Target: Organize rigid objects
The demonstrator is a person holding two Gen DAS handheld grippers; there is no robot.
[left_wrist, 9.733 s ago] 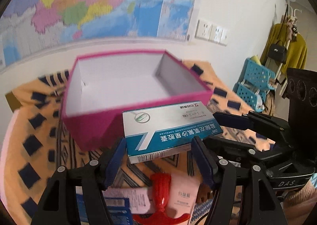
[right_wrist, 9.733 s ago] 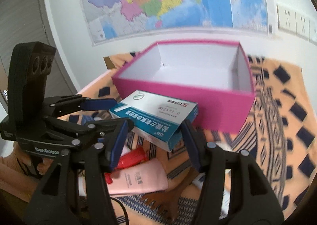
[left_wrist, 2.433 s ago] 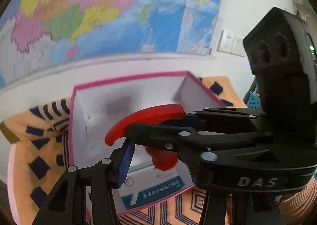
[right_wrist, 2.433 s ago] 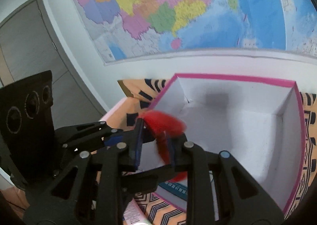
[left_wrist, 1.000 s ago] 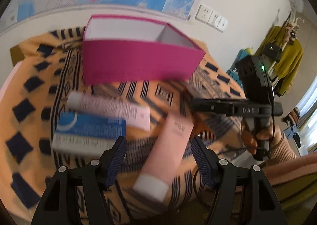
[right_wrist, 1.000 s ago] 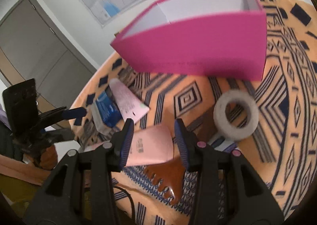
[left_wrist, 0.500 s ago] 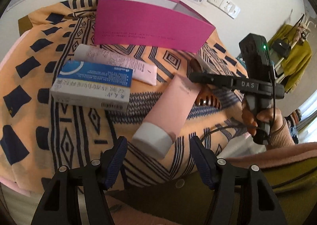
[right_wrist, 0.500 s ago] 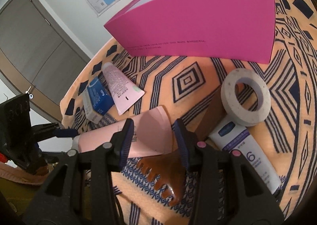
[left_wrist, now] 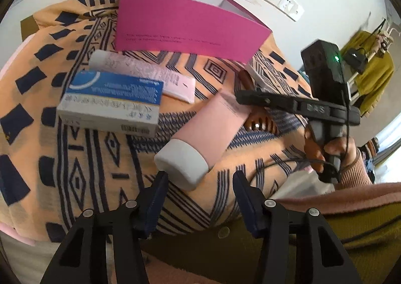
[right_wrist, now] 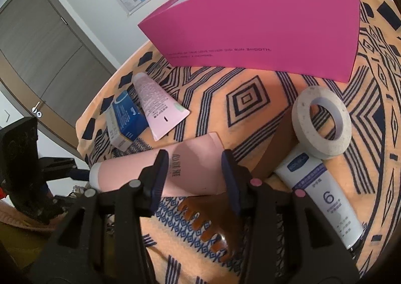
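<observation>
- At lower centre of both frames lies the pink tube, flat on the patterned cloth, white cap toward the left gripper, crimped tail between the pads of the right gripper.
- Both tongs released: jaws spread, nothing grasped; left pads just short of the cap, right pads on either side of the tail, contact not certain.
- Better to close on the firm cap end and the shoulder, not on the soft middle; lift level, then carry over the wall of the pink box, upper centre.
- Underneath the tail, a brown comb: mind not to drag it.
- Only in right view: tape roll and white tube, lower right.
- Clearer in left view: blue carton, left of centre, with a pale tube behind it.
</observation>
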